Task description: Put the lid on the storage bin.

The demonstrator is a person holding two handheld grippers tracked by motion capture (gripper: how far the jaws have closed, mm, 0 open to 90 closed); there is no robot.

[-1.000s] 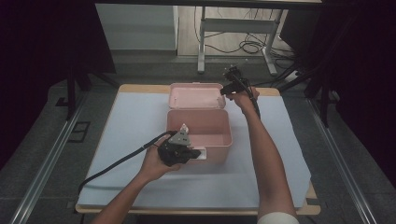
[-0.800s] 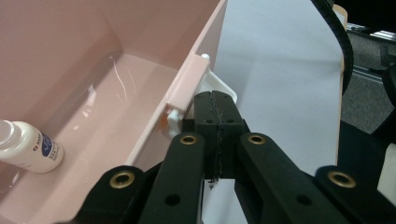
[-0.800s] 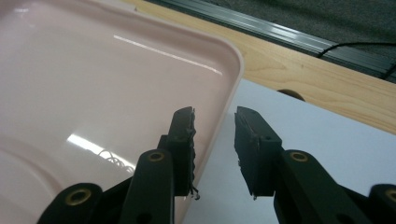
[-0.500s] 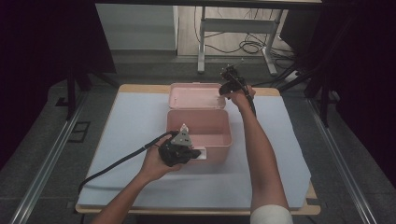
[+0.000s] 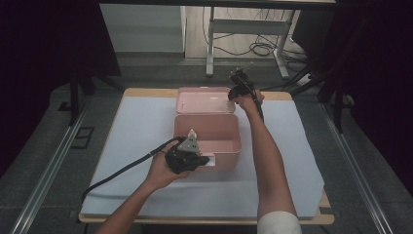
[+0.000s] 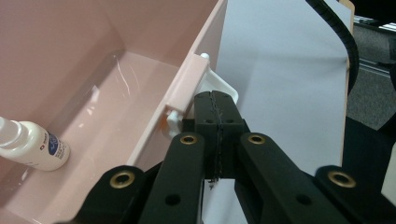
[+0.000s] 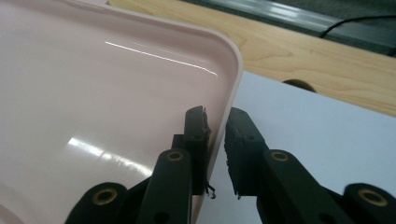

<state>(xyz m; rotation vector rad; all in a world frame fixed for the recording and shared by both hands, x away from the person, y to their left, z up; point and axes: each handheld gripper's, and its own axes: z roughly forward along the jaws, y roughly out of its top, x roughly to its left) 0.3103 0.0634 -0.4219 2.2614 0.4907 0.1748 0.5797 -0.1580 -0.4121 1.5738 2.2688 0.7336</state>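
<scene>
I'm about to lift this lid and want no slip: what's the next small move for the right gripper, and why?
Probably finish closing before any lift. The right gripper straddles the rim of the pink lid, one jaw inside and one outside; its jaws have just been closing, yet a gap shows at the outer pad. The left gripper, shut, rests by the pink box and its white latch.

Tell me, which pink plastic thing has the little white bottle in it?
The deep pink plastic box nearer the person; the small white spray bottle lies on its floor. The flat pink plastic lid behind it holds nothing.
</scene>
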